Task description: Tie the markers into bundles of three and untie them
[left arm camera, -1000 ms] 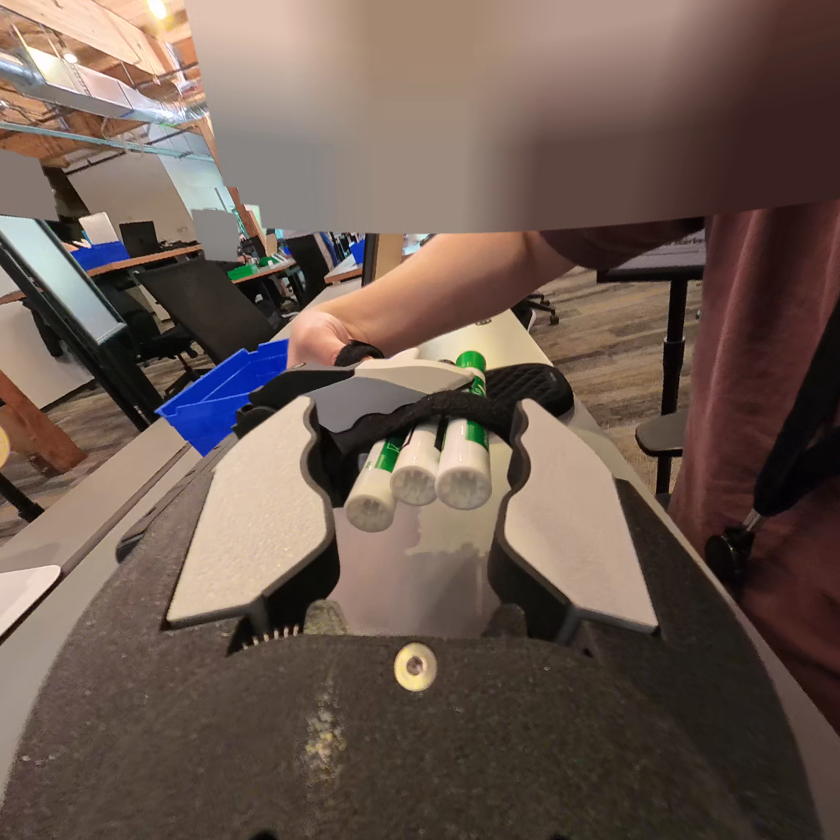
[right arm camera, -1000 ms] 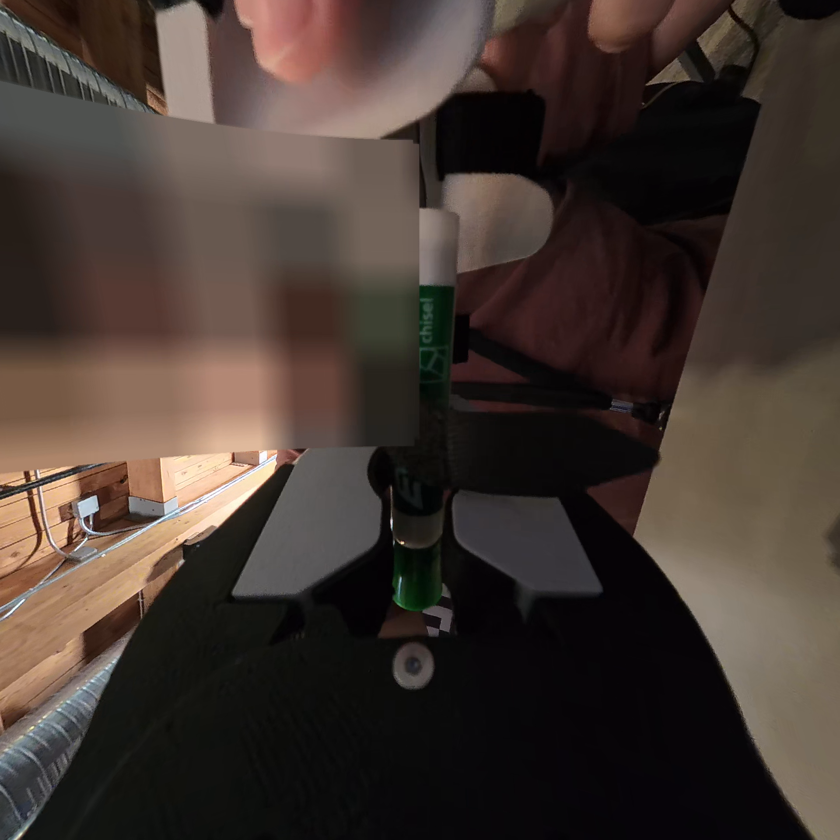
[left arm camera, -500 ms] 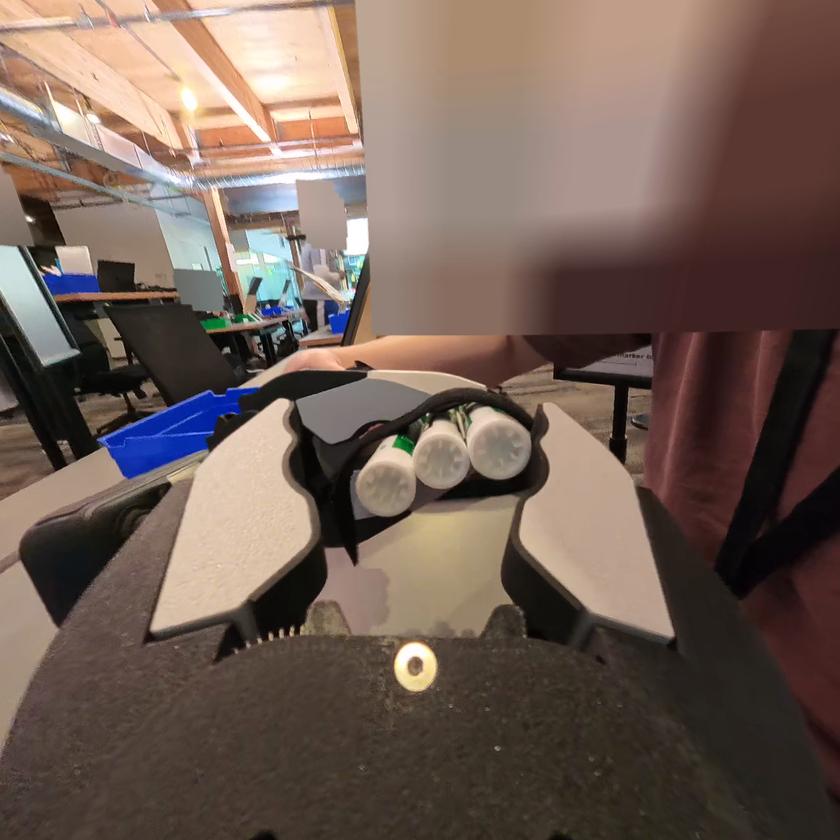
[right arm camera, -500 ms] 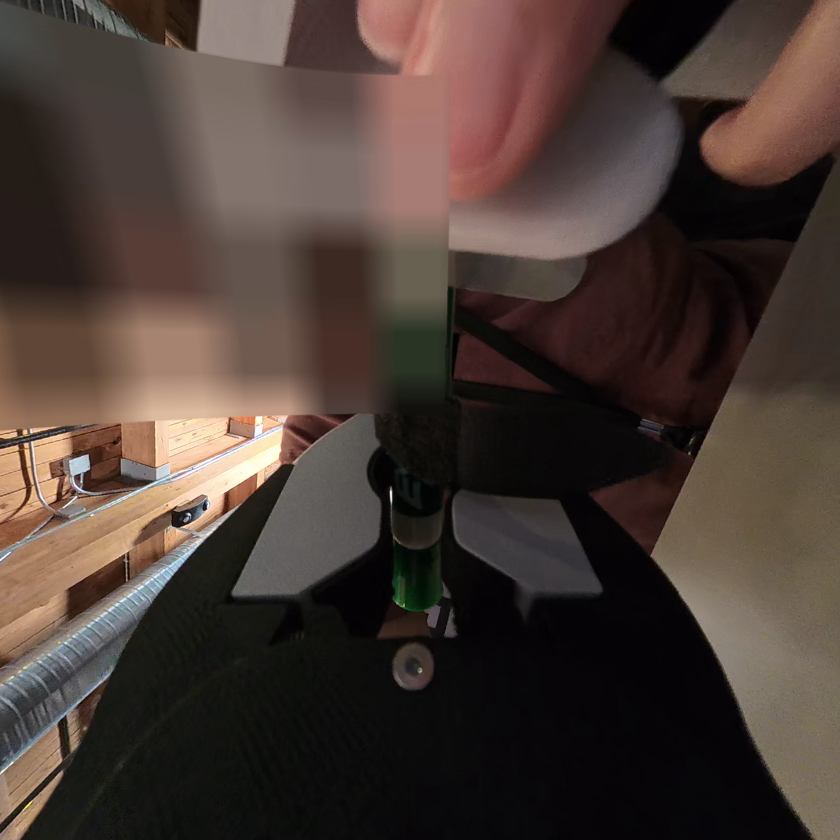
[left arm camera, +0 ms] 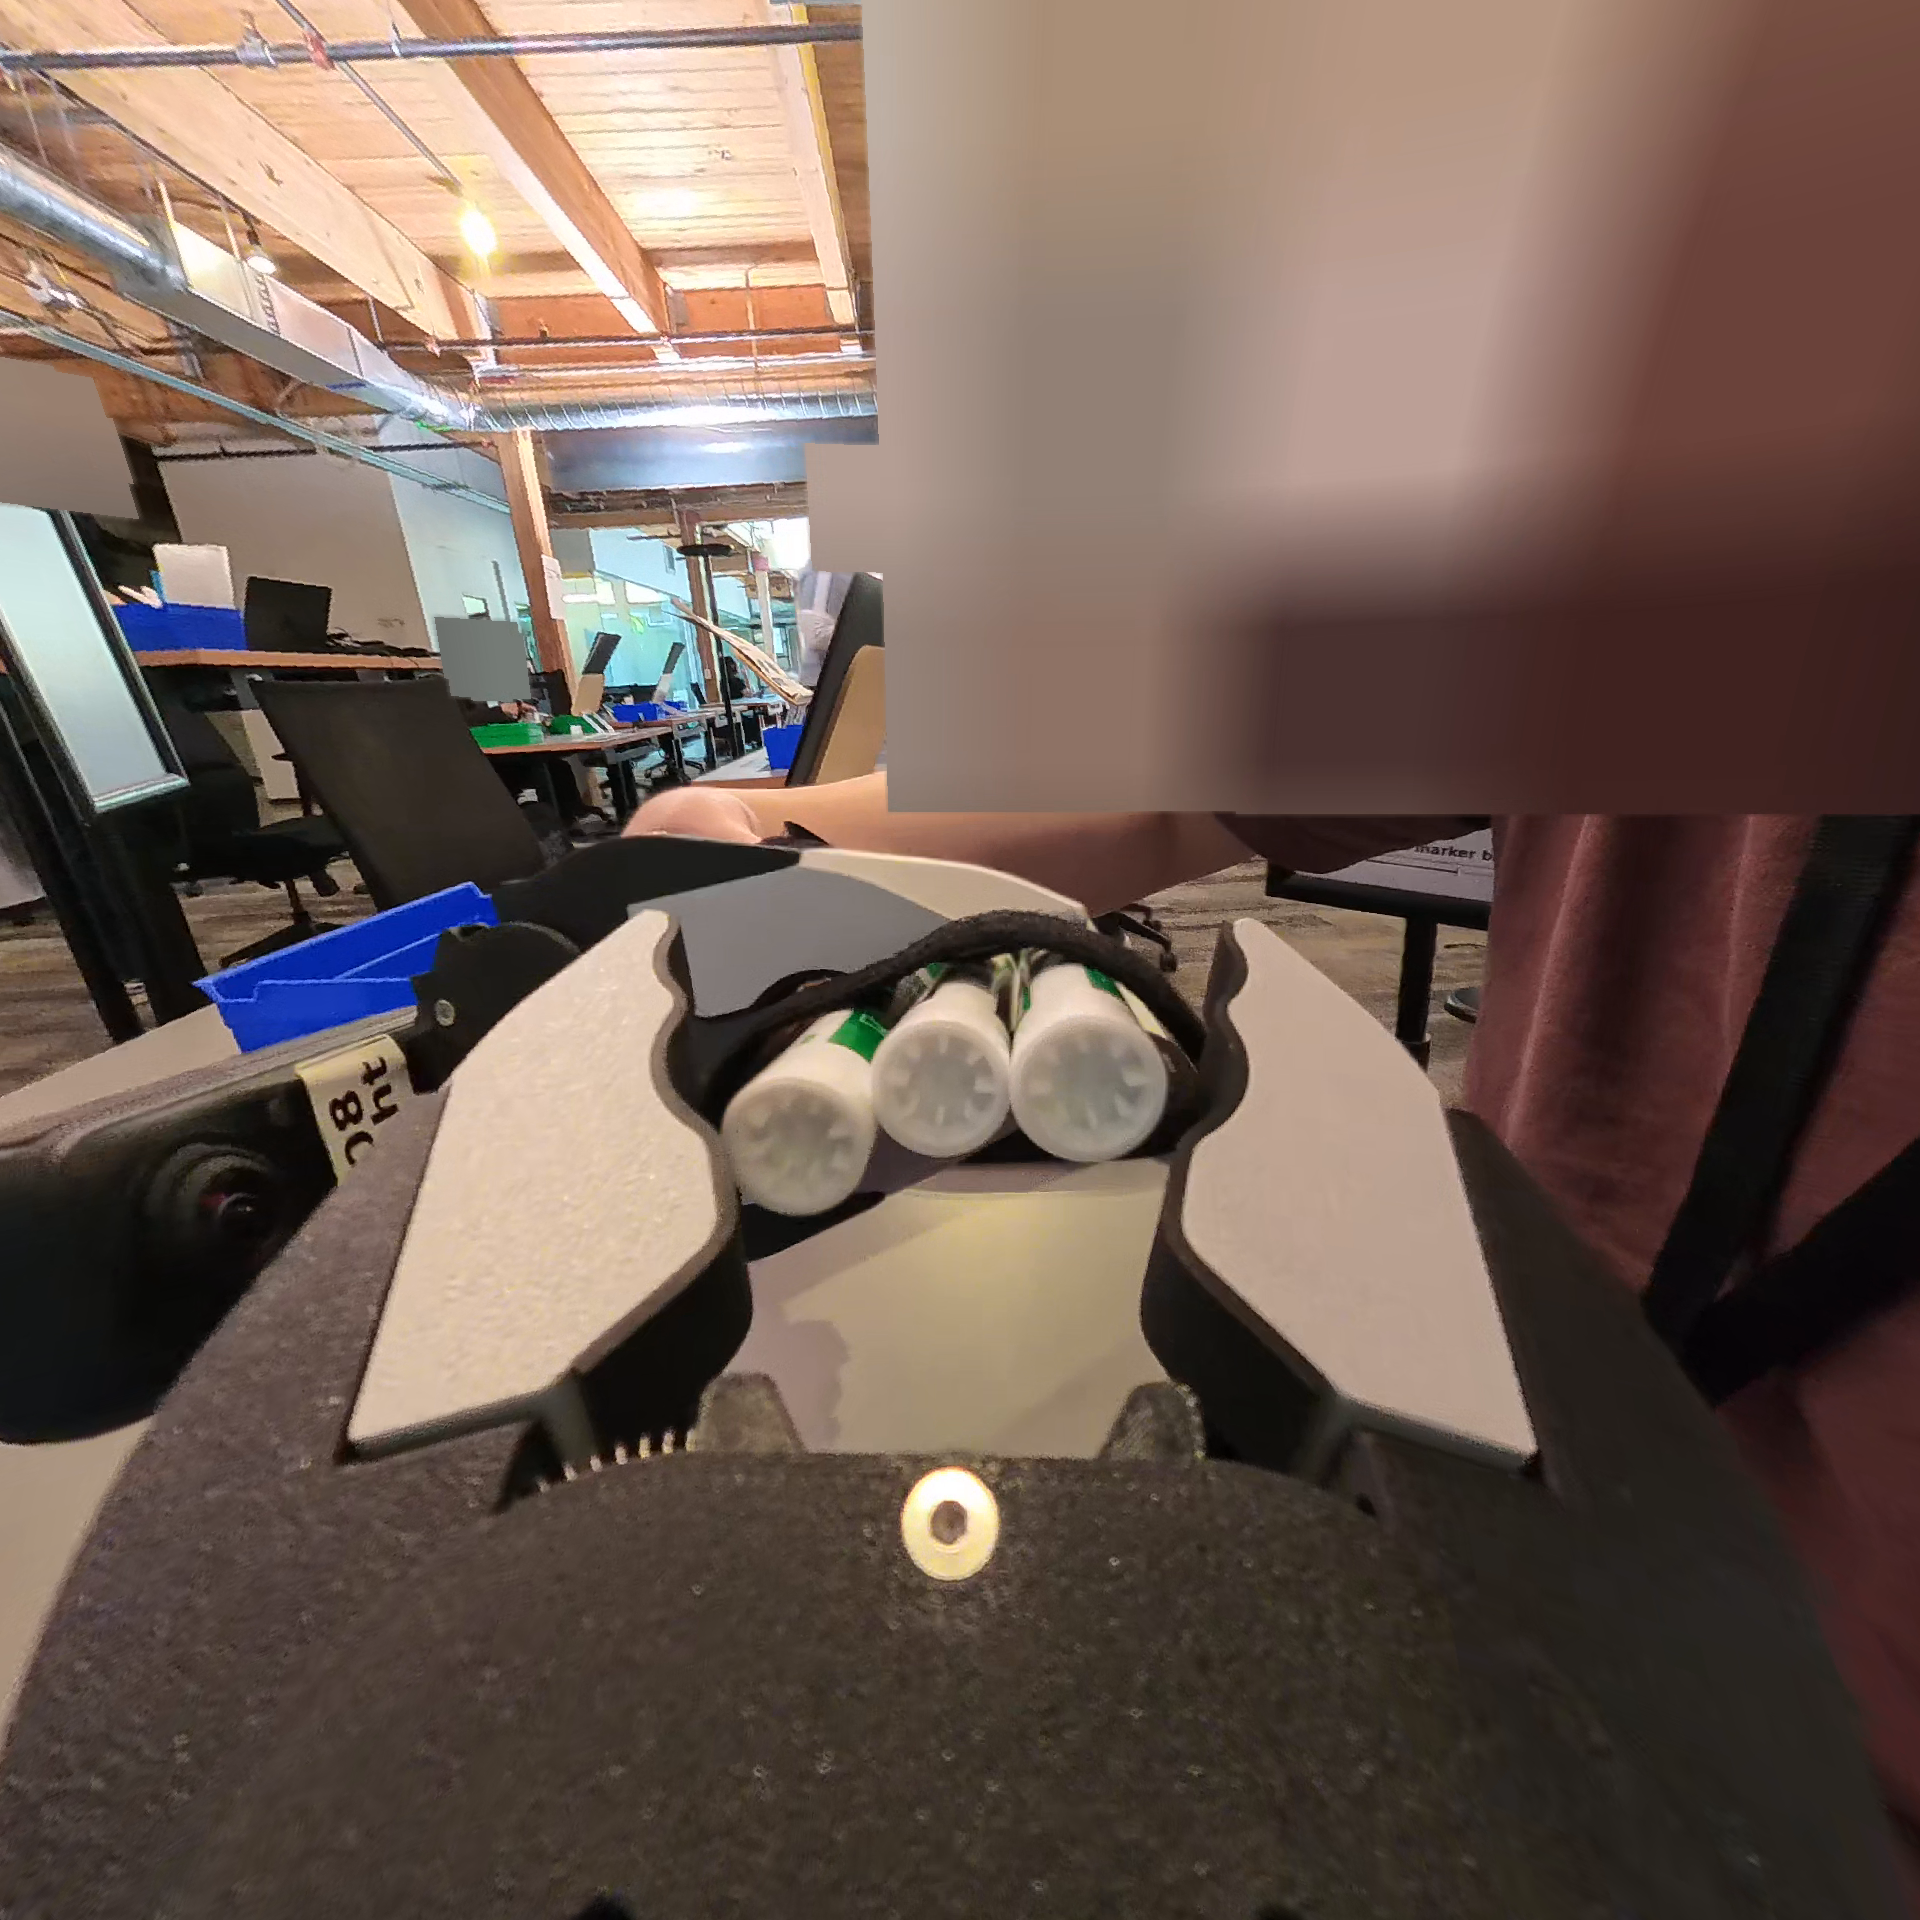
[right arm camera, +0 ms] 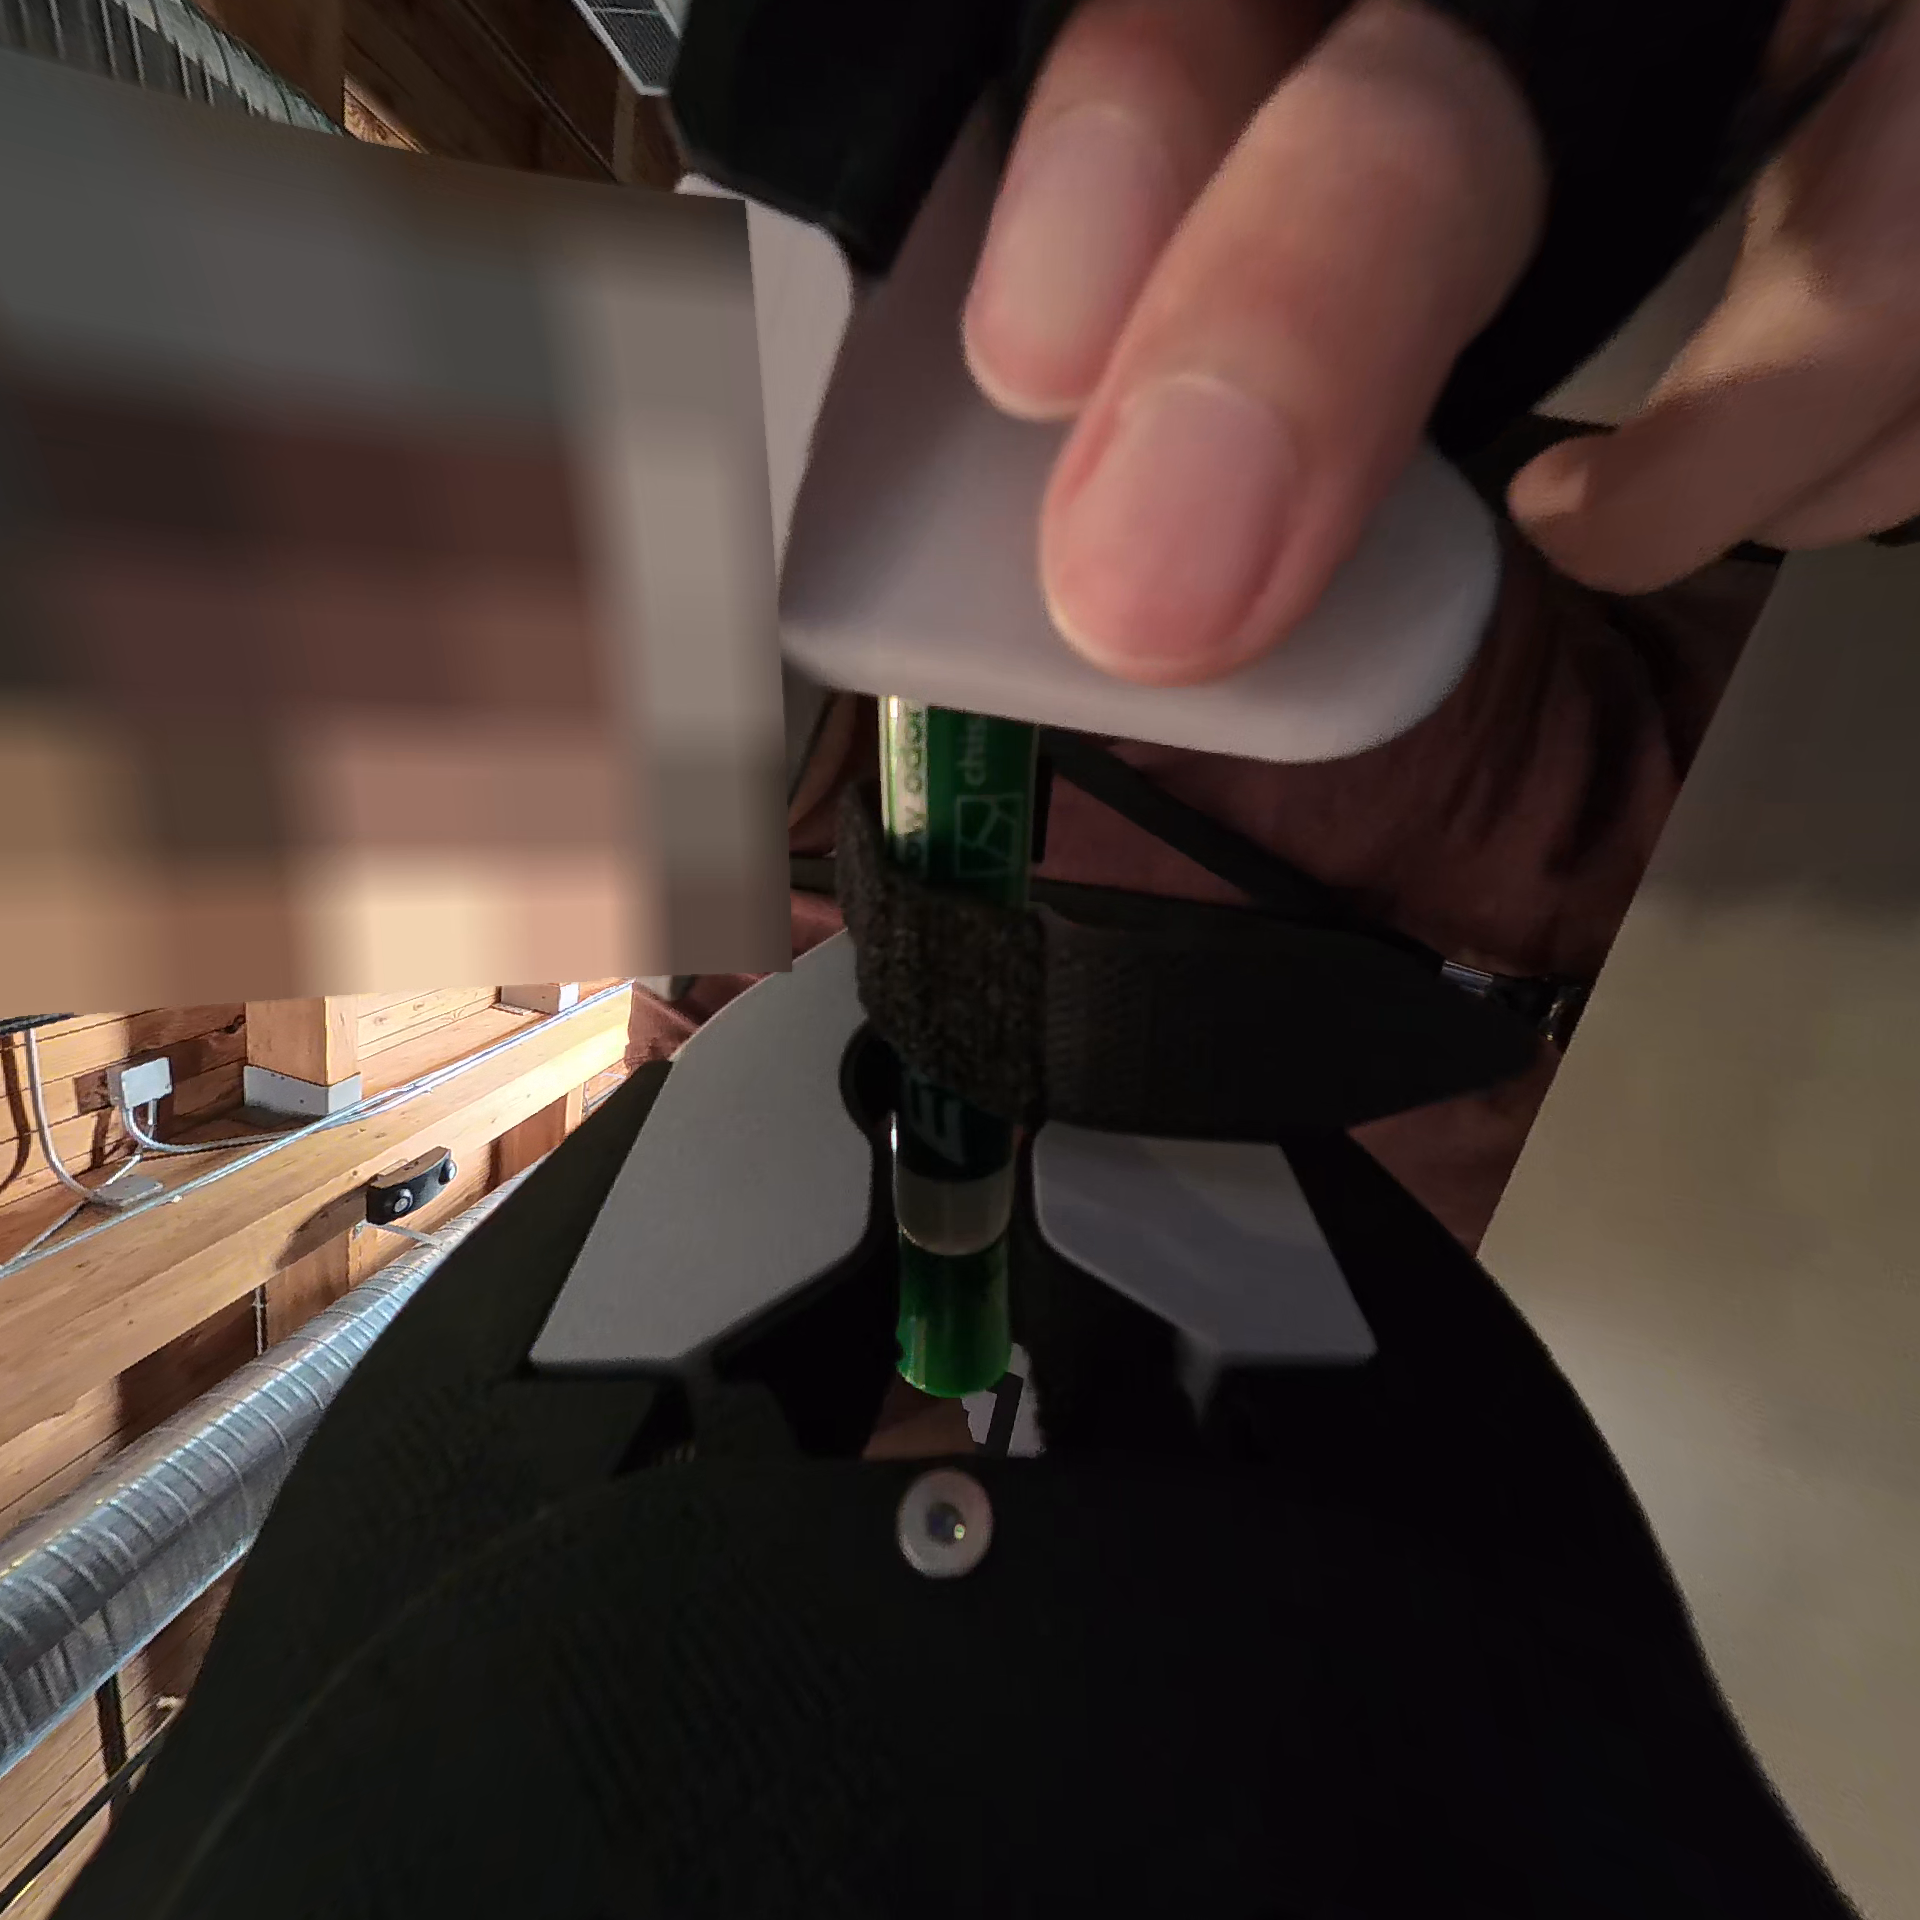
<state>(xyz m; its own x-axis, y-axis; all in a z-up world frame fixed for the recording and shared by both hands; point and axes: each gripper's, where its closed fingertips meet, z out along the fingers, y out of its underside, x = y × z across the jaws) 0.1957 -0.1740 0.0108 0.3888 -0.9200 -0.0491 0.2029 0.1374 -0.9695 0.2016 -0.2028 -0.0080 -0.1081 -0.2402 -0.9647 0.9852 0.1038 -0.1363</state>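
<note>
Markers (left arm camera: 940,1081), three light, stiff, smooth ones, sit bundled in a soft black strap (right arm camera: 945,977). Right gripper (right arm camera: 951,1174) is clamped on them just below the strap. Left gripper (left arm camera: 951,1132) is apart around their white ends. Pull the strap, not the slippery barrels.

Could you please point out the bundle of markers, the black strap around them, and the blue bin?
bundle of markers (left arm camera: 940,1081), left wrist view, white end of the middle marker.
black strap (right arm camera: 945,1003), right wrist view, the wrap around the green barrels.
blue bin (left arm camera: 343,966), left wrist view, its near wall.
</note>
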